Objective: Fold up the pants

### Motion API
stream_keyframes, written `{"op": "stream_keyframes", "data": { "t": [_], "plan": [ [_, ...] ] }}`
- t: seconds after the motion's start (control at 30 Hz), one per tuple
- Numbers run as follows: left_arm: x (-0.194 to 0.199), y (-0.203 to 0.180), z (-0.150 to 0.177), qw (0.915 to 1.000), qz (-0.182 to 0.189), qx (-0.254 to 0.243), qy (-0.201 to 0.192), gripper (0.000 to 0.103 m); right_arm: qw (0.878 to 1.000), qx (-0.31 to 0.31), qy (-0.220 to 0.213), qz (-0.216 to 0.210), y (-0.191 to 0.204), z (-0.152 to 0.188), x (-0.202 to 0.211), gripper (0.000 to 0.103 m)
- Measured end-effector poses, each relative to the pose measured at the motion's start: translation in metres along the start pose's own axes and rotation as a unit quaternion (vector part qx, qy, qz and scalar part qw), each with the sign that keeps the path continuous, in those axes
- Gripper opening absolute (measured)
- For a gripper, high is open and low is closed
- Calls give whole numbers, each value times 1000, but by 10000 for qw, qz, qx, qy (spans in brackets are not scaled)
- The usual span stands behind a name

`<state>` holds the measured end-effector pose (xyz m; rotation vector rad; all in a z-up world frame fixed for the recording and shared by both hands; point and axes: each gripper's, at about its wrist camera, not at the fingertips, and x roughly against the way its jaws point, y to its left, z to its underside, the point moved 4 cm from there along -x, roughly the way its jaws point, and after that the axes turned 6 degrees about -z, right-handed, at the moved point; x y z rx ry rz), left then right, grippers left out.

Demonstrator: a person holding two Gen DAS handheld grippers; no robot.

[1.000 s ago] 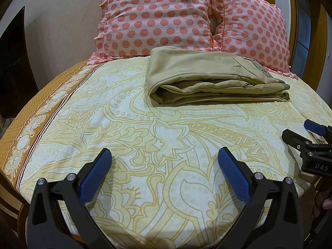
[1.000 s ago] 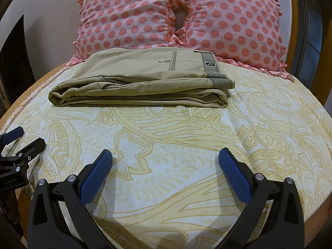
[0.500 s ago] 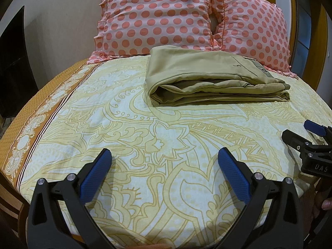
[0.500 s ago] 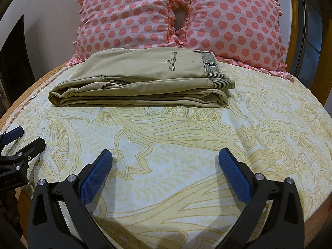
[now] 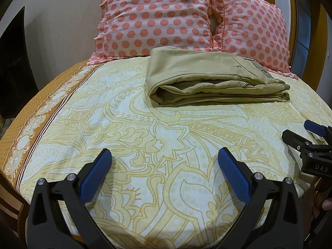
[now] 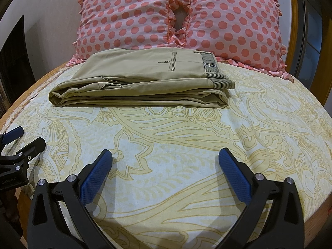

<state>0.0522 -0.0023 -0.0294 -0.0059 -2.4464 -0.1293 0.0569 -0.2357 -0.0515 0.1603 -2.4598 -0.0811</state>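
The khaki pants (image 5: pixel 207 78) lie folded in a flat stack on the bed, just in front of the pillows; they show in the right wrist view (image 6: pixel 145 83) too, waistband to the right. My left gripper (image 5: pixel 164 159) is open and empty, low over the near part of the bed, well short of the pants. My right gripper (image 6: pixel 165 159) is open and empty, equally far back. Each gripper shows at the edge of the other's view: the right one (image 5: pixel 298 132), the left one (image 6: pixel 20 139).
Two pink pillows with coral dots (image 5: pixel 157 18) (image 6: pixel 228 20) lean against the headboard behind the pants. The bedsheet (image 5: pixel 145 134) is yellow patterned with a brown border at the left edge (image 5: pixel 27 128). A dark screen (image 5: pixel 12 62) stands left of the bed.
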Motion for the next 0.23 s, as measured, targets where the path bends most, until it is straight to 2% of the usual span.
{"op": "stream_keyframes", "data": {
  "t": [0.23],
  "plan": [
    [0, -1, -1, 10000, -5, 0, -4, 101, 10000, 1, 1, 0, 0, 0, 0, 102]
  ]
}}
